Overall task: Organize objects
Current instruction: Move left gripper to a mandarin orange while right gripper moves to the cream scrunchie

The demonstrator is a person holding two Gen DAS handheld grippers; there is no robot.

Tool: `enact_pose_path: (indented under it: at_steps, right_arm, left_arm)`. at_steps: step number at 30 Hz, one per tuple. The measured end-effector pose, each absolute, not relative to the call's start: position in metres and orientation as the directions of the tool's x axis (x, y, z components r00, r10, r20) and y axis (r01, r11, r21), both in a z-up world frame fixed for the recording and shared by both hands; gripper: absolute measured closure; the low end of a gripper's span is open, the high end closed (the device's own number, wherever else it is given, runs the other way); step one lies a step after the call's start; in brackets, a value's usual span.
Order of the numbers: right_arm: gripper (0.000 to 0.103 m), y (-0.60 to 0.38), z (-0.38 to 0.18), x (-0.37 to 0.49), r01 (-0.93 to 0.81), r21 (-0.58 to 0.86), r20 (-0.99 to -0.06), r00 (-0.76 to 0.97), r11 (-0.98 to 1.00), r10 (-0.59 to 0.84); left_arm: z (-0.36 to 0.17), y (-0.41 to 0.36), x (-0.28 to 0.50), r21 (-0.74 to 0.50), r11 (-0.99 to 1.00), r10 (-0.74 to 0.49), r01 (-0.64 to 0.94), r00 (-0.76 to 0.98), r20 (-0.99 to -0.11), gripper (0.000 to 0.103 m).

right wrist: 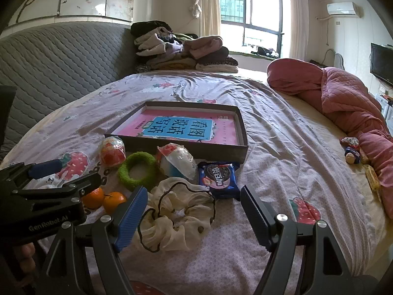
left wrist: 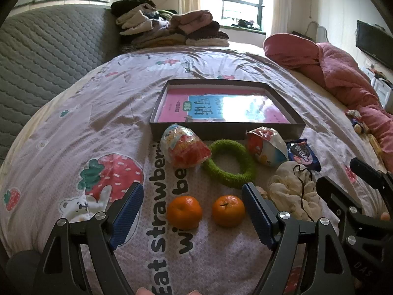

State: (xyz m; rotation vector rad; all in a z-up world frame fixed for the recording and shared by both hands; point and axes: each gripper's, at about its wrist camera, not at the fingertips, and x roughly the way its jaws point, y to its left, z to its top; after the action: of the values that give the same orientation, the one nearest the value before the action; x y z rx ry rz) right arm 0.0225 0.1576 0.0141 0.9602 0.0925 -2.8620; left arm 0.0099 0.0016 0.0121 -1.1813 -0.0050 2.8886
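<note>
Between the spread blue pads of the left claw (left wrist: pixel 194 217), on the strawberry-print bedsheet (left wrist: pixel 73 123), lie two oranges: one orange (left wrist: pixel 184 212) nearer the left pad and a second orange (left wrist: pixel 228 210) nearer the right pad, neither touched. This claw is released, jaws wide and holding nothing. Just beyond it sits a green fuzzy ring (left wrist: pixel 229 163), flanked by a red-and-white snack bag (left wrist: pixel 184 149) on its left and another wrapped snack (left wrist: pixel 266 146) on its right. Past those stands a shallow dark box (left wrist: pixel 227 129) with a pink and blue book (left wrist: pixel 221 108) lying flat inside.

Ahead of the right claw (right wrist: pixel 194 217), also released and empty, a cream scrunchie (right wrist: pixel 179 218) with a dark hair tie (right wrist: pixel 186 188) looped on it lies partly between the pads, closer to the left one. Just beyond the scrunchie rests a blue cookie packet (right wrist: pixel 219 177), next to the near wall of the box. Off to this claw's left, the other claw's black frame hangs over the oranges. Far to its right a pink quilt (right wrist: pixel 348 98) is bunched along the bed's edge, and folded clothes (right wrist: pixel 181 51) are stacked at the far side.
</note>
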Motion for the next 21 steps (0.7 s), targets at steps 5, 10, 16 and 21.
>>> enact_pose_path:
  at_steps: [5, 10, 16, 21]
  right_arm:
    - [0.026, 0.158, 0.015, 0.024, 0.142, -0.013, -0.606, -0.789, -0.990, -0.105]
    - [0.026, 0.159, 0.015, 0.026, 0.148, -0.006, -0.610, -0.784, -0.989, -0.114]
    - [0.026, 0.162, 0.014, 0.029, 0.157, 0.006, -0.613, -0.779, -0.988, -0.128]
    - [0.026, 0.162, 0.008, 0.031, 0.170, 0.008, -0.637, -0.759, -0.985, -0.136]
  left_arm:
    - [0.012, 0.002, 0.011, -0.010, -1.000, 0.019, -0.017, -0.712, -0.702, 0.020]
    - [0.007, 0.001, 0.013, -0.007, -1.000, 0.013, -0.012, -0.698, -0.716, 0.020]
    - [-0.004, -0.002, 0.018, -0.002, -1.000, 0.004, -0.003, -0.673, -0.740, 0.020]
    - [-0.009, -0.004, 0.023, 0.010, -1.000, -0.008, 0.001, -0.662, -0.749, 0.020]
